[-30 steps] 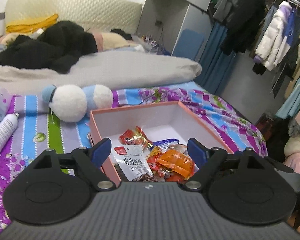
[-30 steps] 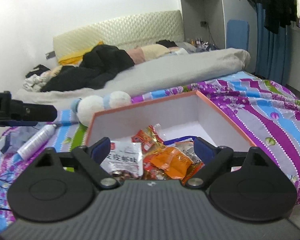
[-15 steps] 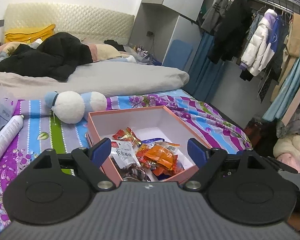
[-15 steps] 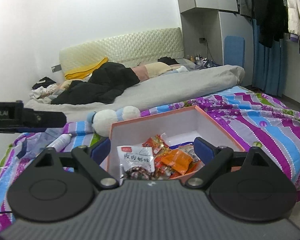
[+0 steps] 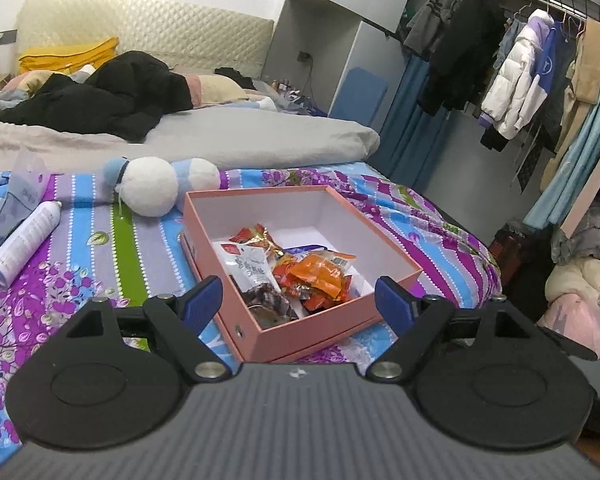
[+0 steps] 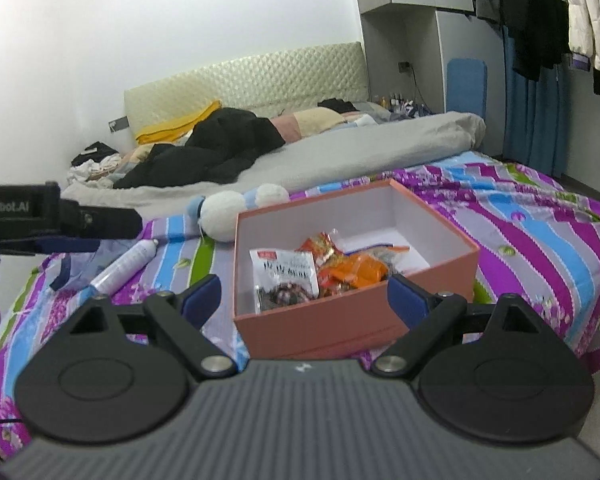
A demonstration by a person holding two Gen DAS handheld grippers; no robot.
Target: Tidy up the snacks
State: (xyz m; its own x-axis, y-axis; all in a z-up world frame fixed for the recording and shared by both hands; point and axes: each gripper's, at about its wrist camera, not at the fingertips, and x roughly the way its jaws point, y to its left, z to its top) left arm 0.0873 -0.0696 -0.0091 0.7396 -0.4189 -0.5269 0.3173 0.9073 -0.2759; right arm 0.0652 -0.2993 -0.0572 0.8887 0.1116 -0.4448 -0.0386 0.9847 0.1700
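A salmon-pink open box [image 5: 300,192] lies on the striped floral bedspread. Inside it is a heap of snack packets: a white one with a red label [image 5: 248,264], an orange one [image 5: 320,276] and a red one [image 5: 256,238]. My left gripper [image 5: 298,302] hovers in front of the box's near corner, open and empty. The right wrist view shows the same box [image 6: 432,216], white packet [image 6: 286,270] and orange packet [image 6: 360,268]. My right gripper [image 6: 304,296] is open before the box's near wall, holding nothing. The left gripper's black finger [image 6: 100,220] juts in from the left edge.
A white and blue plush toy [image 5: 152,188] lies behind the box. A white spray can [image 5: 24,240] and a clear plastic bag [image 5: 24,192] lie to the left. A grey duvet [image 5: 240,140] with black clothes covers the far bed. Hanging coats [image 5: 512,80] fill the right; the bed edge drops off there.
Both grippers have drawn back from the box and risen a little, so the whole box now shows in each view. The jaws stay as wide as before.
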